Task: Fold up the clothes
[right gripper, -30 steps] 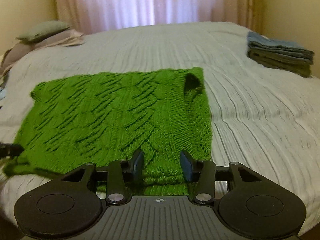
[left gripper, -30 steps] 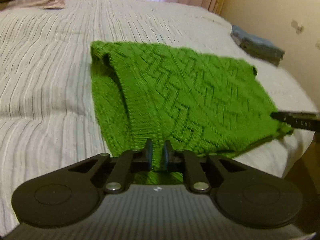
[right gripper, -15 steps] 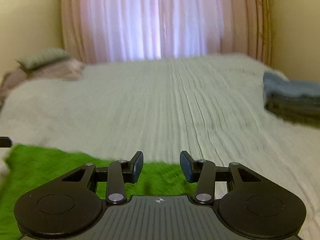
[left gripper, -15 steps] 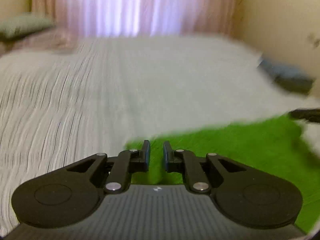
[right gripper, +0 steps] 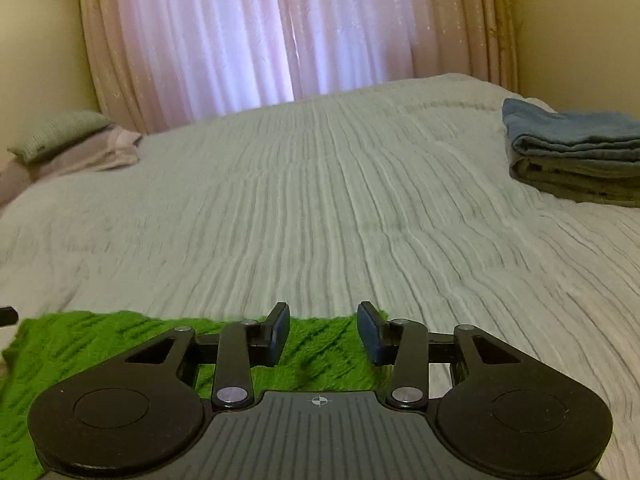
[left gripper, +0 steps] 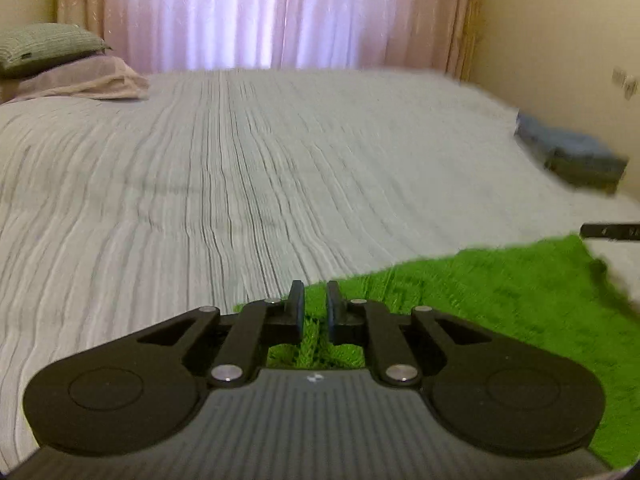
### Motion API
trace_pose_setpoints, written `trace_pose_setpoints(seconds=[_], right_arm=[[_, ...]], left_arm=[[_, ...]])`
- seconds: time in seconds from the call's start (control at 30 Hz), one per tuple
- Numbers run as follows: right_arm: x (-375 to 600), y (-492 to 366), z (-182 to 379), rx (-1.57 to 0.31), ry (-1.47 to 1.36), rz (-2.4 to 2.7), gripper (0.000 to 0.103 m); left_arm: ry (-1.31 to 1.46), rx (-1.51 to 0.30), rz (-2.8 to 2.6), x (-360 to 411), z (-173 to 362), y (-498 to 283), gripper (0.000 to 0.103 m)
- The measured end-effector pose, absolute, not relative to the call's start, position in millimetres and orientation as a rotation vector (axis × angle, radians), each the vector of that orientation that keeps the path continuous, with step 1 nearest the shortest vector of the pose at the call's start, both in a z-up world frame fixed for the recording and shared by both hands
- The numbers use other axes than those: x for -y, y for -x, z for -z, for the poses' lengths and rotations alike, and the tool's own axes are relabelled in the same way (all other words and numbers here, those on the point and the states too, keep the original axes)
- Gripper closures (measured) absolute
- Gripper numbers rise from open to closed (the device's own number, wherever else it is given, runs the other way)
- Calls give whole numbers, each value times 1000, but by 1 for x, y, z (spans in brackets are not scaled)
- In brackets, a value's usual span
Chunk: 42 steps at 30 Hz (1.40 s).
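A green knit sweater [left gripper: 500, 300] lies on the grey striped bedspread [left gripper: 280, 180], low and right in the left wrist view. Its front edge runs level with my fingertips. My left gripper [left gripper: 312, 296] is shut on that edge at the sweater's left corner, with a narrow strip of green knit between its pads. In the right wrist view the sweater [right gripper: 80, 344] fills the lower left. My right gripper [right gripper: 323, 318] holds the right corner, its jaws wider apart with thick knit filling the gap. Each gripper's tip shows at the edge of the other's view.
A stack of folded blue and grey clothes [right gripper: 576, 152] sits at the bed's right side near the wall. Pillows [right gripper: 60, 132] lie at the far left corner. Pink curtains [right gripper: 280, 40] hang behind the bed. Bare bedspread [right gripper: 320, 200] stretches ahead of both grippers.
Both grippers have travelled forward over the bed, carrying the sweater's near edge. A second ago the sweater lay spread out ahead of them; its edge now lies at the fingertips.
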State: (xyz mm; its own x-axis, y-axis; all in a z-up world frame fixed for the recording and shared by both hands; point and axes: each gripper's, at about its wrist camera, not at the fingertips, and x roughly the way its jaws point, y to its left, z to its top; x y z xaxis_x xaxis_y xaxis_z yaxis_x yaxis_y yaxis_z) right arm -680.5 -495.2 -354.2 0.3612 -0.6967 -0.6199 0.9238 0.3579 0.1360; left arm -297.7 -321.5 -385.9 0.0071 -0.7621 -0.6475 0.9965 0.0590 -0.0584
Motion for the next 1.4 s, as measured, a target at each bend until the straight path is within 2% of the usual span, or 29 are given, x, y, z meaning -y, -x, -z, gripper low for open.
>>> trace_pose_setpoints(seconds=[0.07, 0.13, 0.43, 0.57, 0.7, 0.9, 0.97, 1.0, 1.03, 1.07, 1.4], right_arm=[[502, 678, 368, -576, -531, 1123, 61], [501, 682, 375, -597, -554, 1148, 61], [399, 706, 307, -424, -522, 1079, 61], [330, 709, 321, -423, -574, 1004, 61], [310, 703, 357, -519, -628, 1037, 61], [290, 687, 325, -489, -607, 1073, 60], [277, 685, 322, -489, -625, 1093, 60], [270, 685, 321, -490, -635, 1105, 57], [265, 684, 320, -490, -649, 1118, 41], [260, 684, 320, -489, -660, 1128, 30], [205, 682, 296, -463, -651, 1145, 30]], left_arm=[[-533, -655, 1417, 335, 407, 296, 94], [-511, -653, 1402, 327, 406, 298, 94], [-437, -588, 1496, 251, 365, 336, 95], [-469, -670, 1511, 216, 380, 354, 95], [-539, -687, 1466, 197, 394, 371, 94], [-533, -709, 1399, 173, 366, 374, 94], [-538, -698, 1383, 160, 360, 376, 89], [-541, -701, 1380, 154, 357, 377, 86], [-545, -707, 1377, 149, 355, 378, 85], [-550, -713, 1374, 144, 353, 378, 84], [-514, -655, 1363, 104, 319, 387, 74]])
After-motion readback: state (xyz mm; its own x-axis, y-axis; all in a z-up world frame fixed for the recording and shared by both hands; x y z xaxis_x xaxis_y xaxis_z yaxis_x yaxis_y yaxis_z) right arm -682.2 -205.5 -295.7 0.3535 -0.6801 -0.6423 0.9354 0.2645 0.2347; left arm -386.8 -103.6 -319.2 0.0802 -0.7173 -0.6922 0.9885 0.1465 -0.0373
